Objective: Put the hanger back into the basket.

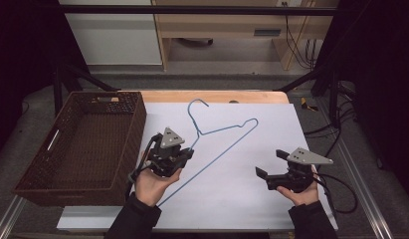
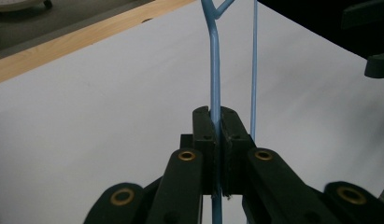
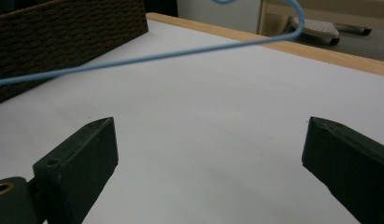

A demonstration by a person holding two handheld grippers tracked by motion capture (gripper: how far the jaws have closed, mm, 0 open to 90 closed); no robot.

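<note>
A light-blue wire hanger (image 1: 226, 128) stretches over the white sheet (image 1: 271, 129), with its hook pointing to the far side. My left gripper (image 1: 188, 153) is shut on the wire near the neck, just below the twist. In the left gripper view the wire (image 2: 214, 70) runs straight up out of the closed jaws (image 2: 216, 121). My right gripper (image 1: 271, 163) is at the right, apart from the hanger, with its jaws wide open and nothing between them. In the right gripper view (image 3: 210, 126) the blue wire (image 3: 180, 53) crosses well beyond the jaws.
A dark woven basket (image 1: 137, 124) stands at the left edge of the sheet, close to my left hand. The table's wooden edge (image 1: 217, 95) runs along the far side. Black cables (image 1: 341, 194) trail off to the right of my right hand.
</note>
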